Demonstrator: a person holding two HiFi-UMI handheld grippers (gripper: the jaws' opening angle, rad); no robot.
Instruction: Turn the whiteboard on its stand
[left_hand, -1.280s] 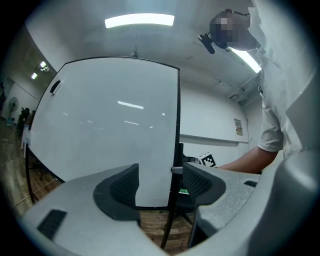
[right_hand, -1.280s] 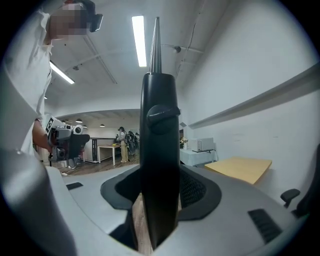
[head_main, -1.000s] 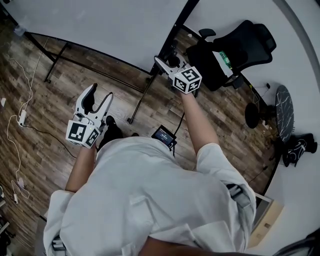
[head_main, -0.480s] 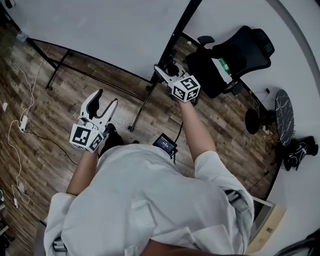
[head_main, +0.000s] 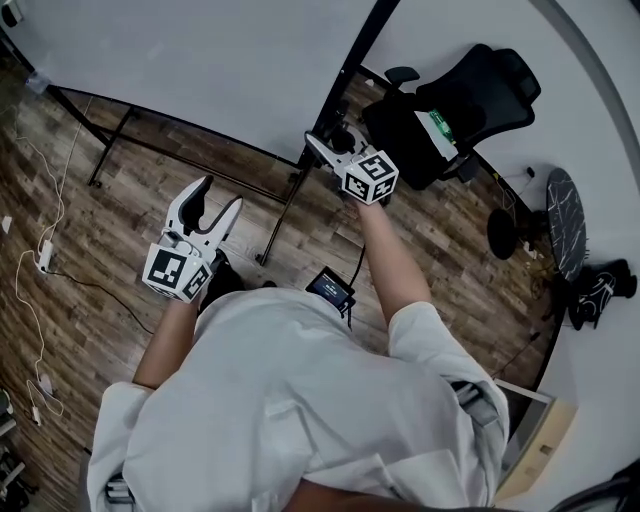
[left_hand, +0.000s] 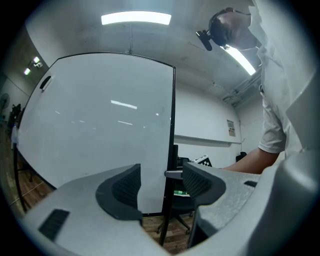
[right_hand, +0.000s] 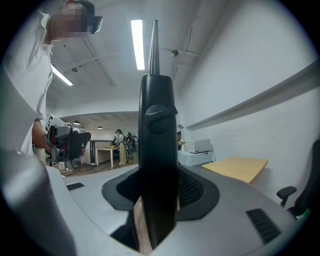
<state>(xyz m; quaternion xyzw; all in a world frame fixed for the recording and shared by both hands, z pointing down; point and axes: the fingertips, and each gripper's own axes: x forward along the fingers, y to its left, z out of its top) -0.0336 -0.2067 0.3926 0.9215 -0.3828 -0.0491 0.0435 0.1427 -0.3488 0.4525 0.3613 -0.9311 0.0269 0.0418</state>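
Pinches the stand post (right_hand: 157, 150) in the right gripper (head_main: 318, 143). Holds the left gripper (head_main: 220, 200) spread, empty. Looks barely begun, with the whiteboard (head_main: 200, 60) unturned.

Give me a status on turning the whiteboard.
Done: the right gripper is clamped on the stand post, just below its knob. In hand: the left gripper, jaws open and empty, faces the black side edge of the whiteboard without touching it. Left: the turn itself; the board stands upright in its frame, with no sign of rotation yet.
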